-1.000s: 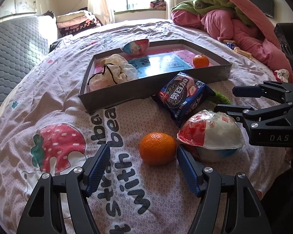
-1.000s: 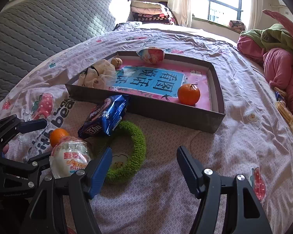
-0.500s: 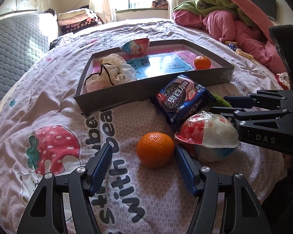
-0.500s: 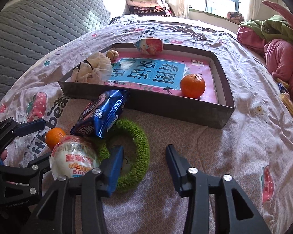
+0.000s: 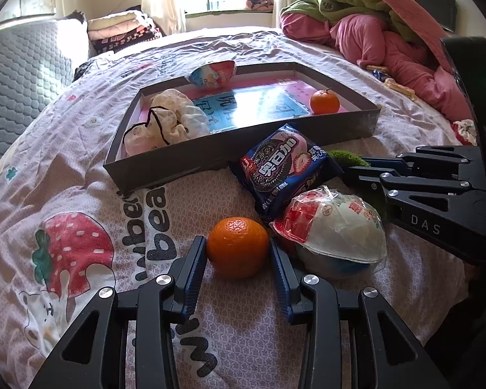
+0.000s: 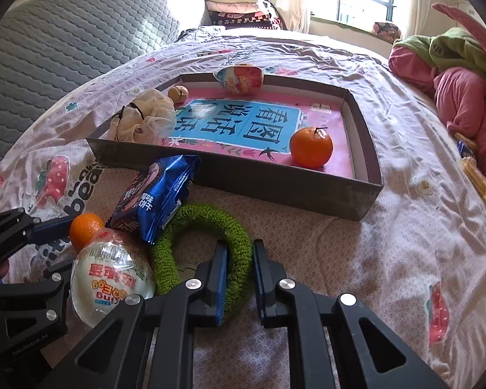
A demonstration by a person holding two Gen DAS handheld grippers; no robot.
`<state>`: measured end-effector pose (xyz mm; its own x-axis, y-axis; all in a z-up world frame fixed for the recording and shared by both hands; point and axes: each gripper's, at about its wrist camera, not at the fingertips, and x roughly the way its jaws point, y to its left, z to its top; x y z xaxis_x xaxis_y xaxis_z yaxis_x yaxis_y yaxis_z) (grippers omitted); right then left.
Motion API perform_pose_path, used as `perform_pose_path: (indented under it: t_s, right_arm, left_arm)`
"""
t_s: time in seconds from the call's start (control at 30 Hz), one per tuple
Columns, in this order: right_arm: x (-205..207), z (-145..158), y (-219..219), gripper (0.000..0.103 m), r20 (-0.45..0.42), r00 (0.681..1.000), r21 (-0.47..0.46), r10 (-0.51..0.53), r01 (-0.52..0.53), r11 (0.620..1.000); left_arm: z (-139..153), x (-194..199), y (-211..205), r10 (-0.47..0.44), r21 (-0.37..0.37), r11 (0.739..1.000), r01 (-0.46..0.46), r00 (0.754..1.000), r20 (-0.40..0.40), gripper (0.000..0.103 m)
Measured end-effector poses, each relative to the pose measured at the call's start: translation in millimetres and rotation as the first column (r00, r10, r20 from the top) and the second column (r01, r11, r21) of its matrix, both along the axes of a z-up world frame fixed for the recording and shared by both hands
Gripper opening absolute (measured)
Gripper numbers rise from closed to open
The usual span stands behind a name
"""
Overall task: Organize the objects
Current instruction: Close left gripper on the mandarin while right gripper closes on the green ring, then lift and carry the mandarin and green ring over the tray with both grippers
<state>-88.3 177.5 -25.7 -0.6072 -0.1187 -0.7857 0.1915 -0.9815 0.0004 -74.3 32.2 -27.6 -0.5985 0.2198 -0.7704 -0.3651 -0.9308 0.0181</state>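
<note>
We're closing the left gripper (image 5: 238, 254) on the orange (image 5: 237, 246) (pads touching), right gripper (image 6: 237, 261) pinching the green ring (image 6: 207, 227).

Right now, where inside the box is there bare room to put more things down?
The box is free across its middle, over the blue print, between the cloth bag and the orange. The far rim by the wrapped egg and walnut is crowded.
</note>
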Motion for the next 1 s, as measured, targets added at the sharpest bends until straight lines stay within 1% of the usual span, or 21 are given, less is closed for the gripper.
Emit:
perform_pose_path:
  t_s: [0.1,0.5,0.7,0.9,1.0]
  right_arm:
    - [2,2,1,0.015,-0.014,1.0,0.017,0.0,0.001,1.0]
    - [6,17,6,0.014,-0.088,0.996,0.055,-0.027,0.032,0.998]
    - [7,24,9,0.014,-0.115,0.993,0.055,-0.035,0.041,0.998]
    - [9,32,10,0.014,-0.154,0.987,0.064,-0.044,0.054,0.997]
    - [10,38,12,0.014,-0.175,0.983,0.051,-0.052,0.062,0.997]
  left_arm:
    - [3,-2,-4,0.008,0.026,1.0,-0.009,1.0,0.007,0.04]
    - [19,-1,-12,0.036,0.047,0.998,-0.034,0.999,-0.042,0.04]
    - [26,-4,-11,0.048,0.057,0.997,-0.045,0.997,-0.058,0.04]
    - [33,-10,-10,0.072,0.084,0.994,-0.066,0.995,-0.07,0.04]
    - [36,-13,-9,0.082,0.099,0.992,-0.075,0.994,-0.072,0.04]
